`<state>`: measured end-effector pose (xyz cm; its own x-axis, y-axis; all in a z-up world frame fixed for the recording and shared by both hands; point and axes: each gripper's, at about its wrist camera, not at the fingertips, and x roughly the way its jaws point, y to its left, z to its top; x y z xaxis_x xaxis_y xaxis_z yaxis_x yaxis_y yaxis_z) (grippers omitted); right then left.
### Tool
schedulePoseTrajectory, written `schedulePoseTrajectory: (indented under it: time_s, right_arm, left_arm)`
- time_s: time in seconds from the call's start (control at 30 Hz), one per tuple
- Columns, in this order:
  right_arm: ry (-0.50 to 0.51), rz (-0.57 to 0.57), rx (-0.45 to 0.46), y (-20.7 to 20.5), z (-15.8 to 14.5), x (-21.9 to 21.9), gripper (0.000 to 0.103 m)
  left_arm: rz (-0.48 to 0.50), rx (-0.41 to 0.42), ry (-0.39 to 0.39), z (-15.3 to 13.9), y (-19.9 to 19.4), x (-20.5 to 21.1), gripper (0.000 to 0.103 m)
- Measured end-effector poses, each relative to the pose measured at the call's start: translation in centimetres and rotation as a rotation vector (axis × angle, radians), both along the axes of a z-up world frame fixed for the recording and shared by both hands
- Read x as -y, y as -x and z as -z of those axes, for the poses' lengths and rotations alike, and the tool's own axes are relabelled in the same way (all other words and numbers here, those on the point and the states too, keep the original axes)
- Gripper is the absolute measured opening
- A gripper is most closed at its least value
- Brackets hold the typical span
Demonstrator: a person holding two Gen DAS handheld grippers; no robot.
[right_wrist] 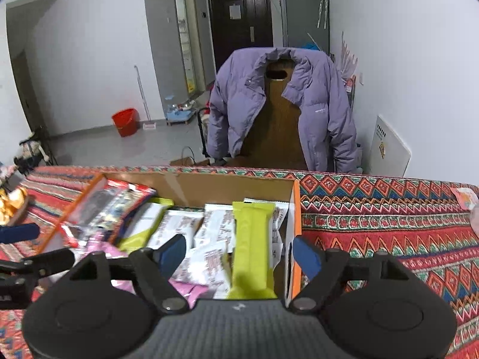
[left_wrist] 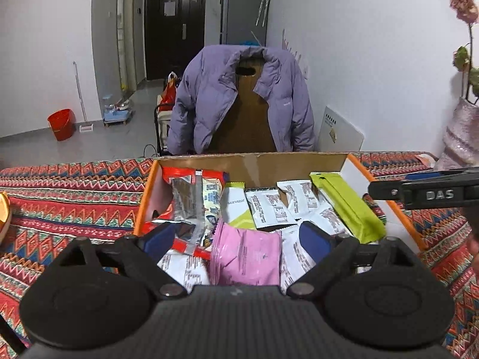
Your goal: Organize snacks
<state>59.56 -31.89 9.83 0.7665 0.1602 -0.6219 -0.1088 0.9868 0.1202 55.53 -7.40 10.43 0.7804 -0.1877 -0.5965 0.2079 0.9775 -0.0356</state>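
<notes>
A cardboard box (left_wrist: pixel 146 191) with an orange rim (right_wrist: pixel 296 209) stands on the patterned tablecloth, filled with snack packets. My left gripper (left_wrist: pixel 236 236) hangs open above the box's near left part. A pink packet (left_wrist: pixel 245 257) lies loose between and below its blue pads, touching neither. My right gripper (right_wrist: pixel 239 252) is open too. A lime-green bar packet (right_wrist: pixel 253 245) lies below its jaws, and its right pad stands outside the box's right wall. Red packets (left_wrist: pixel 191 179) lean at the left. Several white packets (left_wrist: pixel 269 209) fill the middle.
A chair draped with a purple jacket (left_wrist: pixel 239 98) stands behind the table's far edge. A pink vase (left_wrist: pixel 461 137) with flowers sits at the right. Something orange (left_wrist: pixel 4 212) lies at the left edge. Patterned cloth (right_wrist: pixel 389 224) spreads right of the box.
</notes>
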Motion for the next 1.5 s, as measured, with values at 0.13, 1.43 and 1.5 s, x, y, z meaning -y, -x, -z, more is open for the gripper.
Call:
schedulePoseTrajectory:
  time_s: [0.13,1.43,1.5]
  right_arm:
    - [-0.025,-0.015,0.031,3.6,-1.8,-0.1,0.086]
    - [-0.038,-0.117,0.34,43.2,2.7,-7.4,0.095]
    - [-0.04,-0.115,0.346,45.3,3.2,-7.9,0.098]
  left_arm:
    - [-0.028,0.019,0.016,-1.2,2.6,-1.0,0.093]
    - [-0.104,0.287,0.021,3.5,40.7,-6.6,0.101]
    - [-0.107,0.277,0.024,4.4,42.8,-6.9,0.101]
